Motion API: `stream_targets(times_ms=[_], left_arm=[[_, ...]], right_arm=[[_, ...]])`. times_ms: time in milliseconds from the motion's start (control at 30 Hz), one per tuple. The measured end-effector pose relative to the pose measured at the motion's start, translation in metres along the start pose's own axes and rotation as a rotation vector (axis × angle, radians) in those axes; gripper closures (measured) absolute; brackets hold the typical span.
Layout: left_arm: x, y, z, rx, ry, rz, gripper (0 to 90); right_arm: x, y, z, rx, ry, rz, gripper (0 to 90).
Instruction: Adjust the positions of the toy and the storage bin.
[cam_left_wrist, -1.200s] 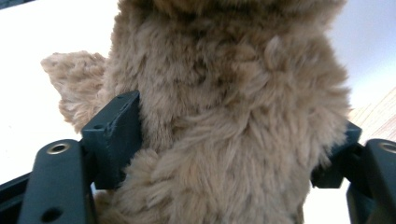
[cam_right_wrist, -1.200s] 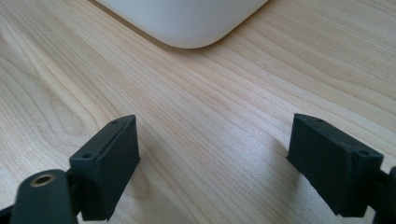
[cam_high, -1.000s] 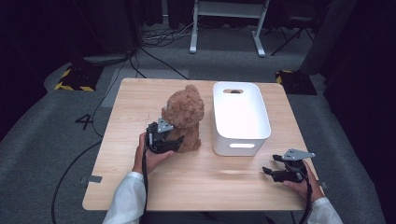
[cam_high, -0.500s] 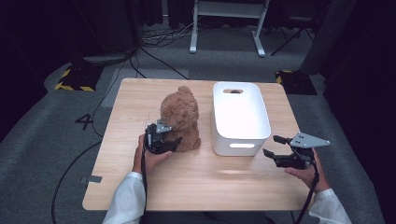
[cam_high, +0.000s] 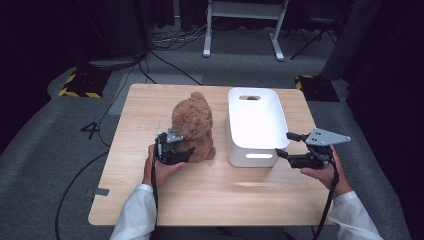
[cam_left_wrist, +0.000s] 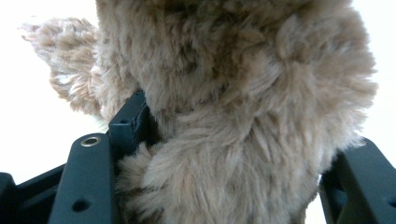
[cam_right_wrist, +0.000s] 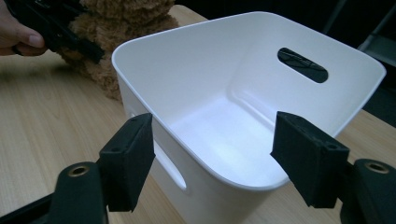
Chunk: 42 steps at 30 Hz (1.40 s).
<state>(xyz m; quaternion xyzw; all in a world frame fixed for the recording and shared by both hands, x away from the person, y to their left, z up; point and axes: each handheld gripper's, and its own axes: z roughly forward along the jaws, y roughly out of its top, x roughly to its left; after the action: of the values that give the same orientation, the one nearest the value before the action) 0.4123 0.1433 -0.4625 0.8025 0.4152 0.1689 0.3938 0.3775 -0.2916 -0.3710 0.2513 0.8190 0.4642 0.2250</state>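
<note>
Gripping the teddy bear (cam_high: 192, 125) on the desk (cam_high: 150, 195) beside the white bin (cam_high: 252, 125), left tongs (cam_high: 186, 154) should stay clamped before lifting, while right tongs (cam_high: 286, 145), apart, steady the rim.

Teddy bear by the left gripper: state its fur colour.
The teddy bear has light brown, shaggy fur, seen best in the left gripper view.

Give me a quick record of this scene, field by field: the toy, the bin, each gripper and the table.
toy: brown teddy bear, upright, left of the bin
bin: white bin, empty, handle cut-outs in its end walls
left gripper: jaws closed on the bear's fur
right gripper: jaws open, nothing between them, pointed at the bin's near end
table: wooden table
</note>
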Motion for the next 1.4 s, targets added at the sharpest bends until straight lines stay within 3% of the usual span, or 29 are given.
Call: stream_targets(times_ms=[367, 400, 533, 733, 767, 833, 1033, 1067, 1133, 1400], left_arm=[[0.002, -0.001, 0.001, 0.000, -0.020, -0.004, 43.9], [0.003, -0.001, 0.001, 0.001, -0.019, 0.001, 44.1], [0.003, -0.001, 0.001, 0.004, -0.023, 0.002, 44.6], [0.002, -0.002, 0.001, -0.002, -0.030, 0.000, 45.2], [0.002, -0.002, 0.001, 0.000, -0.027, 0.002, 45.4], [0.002, -0.002, 0.001, -0.002, -0.024, 0.003, 45.5], [0.001, -0.003, 0.001, -0.010, -0.014, 0.014, 45.5], [0.001, -0.003, 0.001, -0.012, -0.010, 0.015, 45.4], [0.000, -0.003, 0.000, -0.011, -0.009, 0.017, 45.4], [0.000, -0.003, 0.001, -0.008, -0.012, 0.016, 45.4]], right_arm=[[0.007, 0.006, 0.028, 0.061, 0.056, -0.014, 31.6], [0.007, 0.006, 0.036, 0.094, 0.054, -0.015, 33.1], [0.007, 0.005, 0.045, 0.124, 0.070, -0.004, 35.5], [0.013, 0.003, 0.055, 0.156, 0.143, -0.035, 55.6], [0.015, 0.003, 0.055, 0.153, 0.140, -0.051, 58.4], [0.017, 0.005, 0.053, 0.131, 0.180, -0.067, 67.2], [0.023, 0.008, 0.050, 0.134, 0.228, -0.120, 76.1], [0.027, 0.008, 0.047, 0.133, 0.249, -0.155, 78.9], [0.030, 0.008, 0.045, 0.138, 0.242, -0.180, 79.5], [0.032, 0.002, 0.030, 0.142, 0.299, -0.237, 80.2]])
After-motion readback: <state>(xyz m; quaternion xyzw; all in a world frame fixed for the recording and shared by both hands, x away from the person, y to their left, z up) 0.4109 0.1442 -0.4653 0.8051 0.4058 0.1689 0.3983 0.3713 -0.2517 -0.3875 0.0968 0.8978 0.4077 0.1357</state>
